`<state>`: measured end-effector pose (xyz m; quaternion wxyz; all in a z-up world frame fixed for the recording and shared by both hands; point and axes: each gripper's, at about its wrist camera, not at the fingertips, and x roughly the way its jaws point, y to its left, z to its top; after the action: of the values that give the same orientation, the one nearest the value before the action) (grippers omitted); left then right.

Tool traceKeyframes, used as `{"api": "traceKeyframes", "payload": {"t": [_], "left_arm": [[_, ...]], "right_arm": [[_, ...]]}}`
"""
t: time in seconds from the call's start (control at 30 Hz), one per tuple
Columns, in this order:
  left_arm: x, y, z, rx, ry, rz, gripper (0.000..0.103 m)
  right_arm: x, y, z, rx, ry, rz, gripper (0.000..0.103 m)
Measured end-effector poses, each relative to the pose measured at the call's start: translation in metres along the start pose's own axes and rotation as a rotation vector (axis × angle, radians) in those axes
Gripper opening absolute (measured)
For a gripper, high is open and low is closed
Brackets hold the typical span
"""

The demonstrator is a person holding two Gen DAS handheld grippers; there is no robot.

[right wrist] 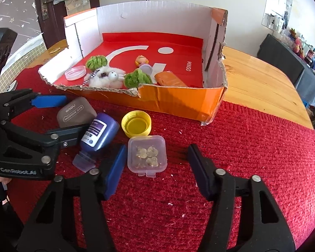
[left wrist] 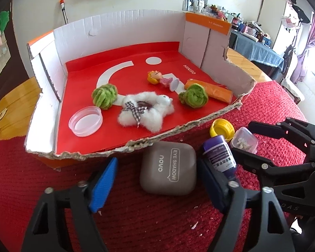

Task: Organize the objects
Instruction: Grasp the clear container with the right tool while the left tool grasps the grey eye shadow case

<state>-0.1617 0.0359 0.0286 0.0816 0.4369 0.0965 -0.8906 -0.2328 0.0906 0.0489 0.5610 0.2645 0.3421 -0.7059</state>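
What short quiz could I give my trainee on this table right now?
1. True or false: the yellow cap lies inside the cardboard box.
2. What sits between the left gripper fingers? A: eye shadow case. B: purple bottle. C: white plush toy.
3. How many green yarn balls are in the box?

Key: 1 false, it lies on the red mat in front of the box; 2 A; 3 two.

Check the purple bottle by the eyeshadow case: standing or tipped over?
Tipped over. The purple bottle lies on its side on the red mat, cap end toward the camera, its label facing up.
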Motion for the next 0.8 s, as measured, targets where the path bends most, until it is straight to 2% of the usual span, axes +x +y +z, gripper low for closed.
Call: {"api": "traceKeyframes", "payload": {"t": [0.1,0.13,0.17,0.33,0.5,0.67,0.8], "left_arm": [[-0.002,0.0,0.0,0.002,-0.01,-0.026,0.054],[-0.003,-0.001,0.0,0.003,-0.01,-0.029,0.052],[-0.004,-0.001,-0.001,0.003,-0.009,-0.032,0.052],[-0.018,0.0,-0.005,-0.006,-0.043,-0.049,0.052],[-0.039,0.002,-0.006,-0.012,-0.087,-0.064,0.052],[-0.057,0.005,-0.01,-0.012,-0.133,-0.053,0.052],[-0.066,0.009,-0.012,-0.017,-0.148,-0.051,0.052]], "right_arm": [[-0.001,0.004,0.0,-0.02,-0.005,0.014,0.041],[-0.001,0.005,-0.001,-0.024,-0.007,0.019,0.037],[-0.002,0.006,-0.001,-0.025,-0.009,0.029,0.033],[-0.012,0.009,-0.002,-0.029,-0.027,0.044,0.033],[-0.035,0.013,0.004,-0.027,-0.082,0.044,0.033],[-0.054,0.021,0.01,-0.044,-0.124,0.045,0.033],[-0.056,0.026,0.011,-0.054,-0.124,0.047,0.033]]}}
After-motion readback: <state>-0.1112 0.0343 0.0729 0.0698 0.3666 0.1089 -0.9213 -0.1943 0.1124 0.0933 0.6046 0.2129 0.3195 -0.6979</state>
